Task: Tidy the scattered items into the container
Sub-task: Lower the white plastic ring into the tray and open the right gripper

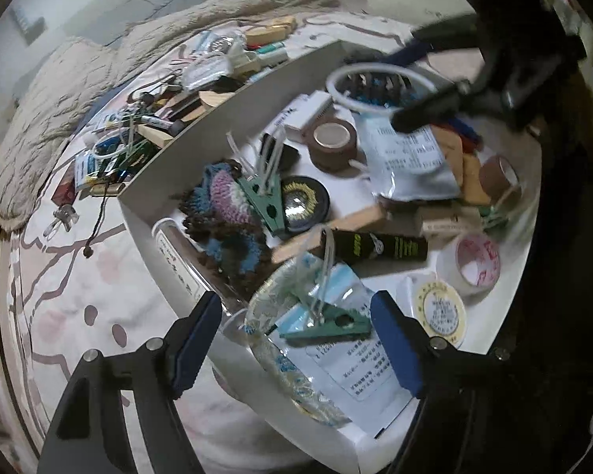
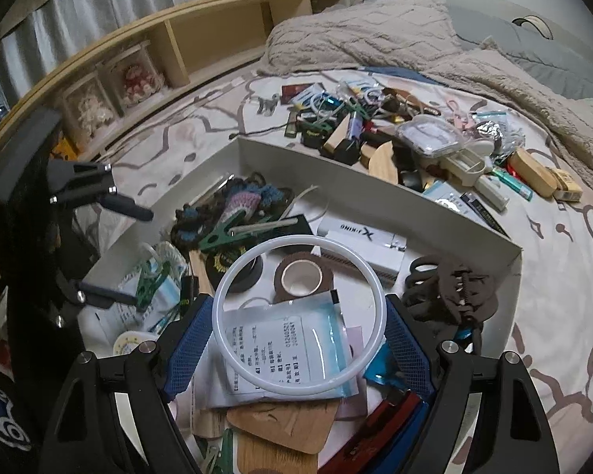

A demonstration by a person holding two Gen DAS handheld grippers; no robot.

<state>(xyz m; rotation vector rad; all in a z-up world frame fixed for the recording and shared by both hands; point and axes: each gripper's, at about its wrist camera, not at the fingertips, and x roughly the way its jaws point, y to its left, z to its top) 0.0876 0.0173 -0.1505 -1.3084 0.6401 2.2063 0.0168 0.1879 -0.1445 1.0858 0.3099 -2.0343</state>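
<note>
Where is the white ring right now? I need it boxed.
The white ring sits between the right gripper fingers, hovering over the box, above a printed pouch near the brown tape roll.

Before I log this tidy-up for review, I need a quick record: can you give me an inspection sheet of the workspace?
Surface: bed sheet with a pale branch pattern, a beige blanket bunched at its far end.
Job's things: white tray already holds tape rolls, a crocheted piece, green clips and packets; white ring over it.
Clutter: pile of loose items on the sheet beyond the tray's far wall.
Grippers: left gripper open over a green clip and packet; right gripper closed across the white ring.
Cables: a dark cord on the sheet beside the tray.
Surroundings: wooden shelf beside the bed, curtain behind.
</note>
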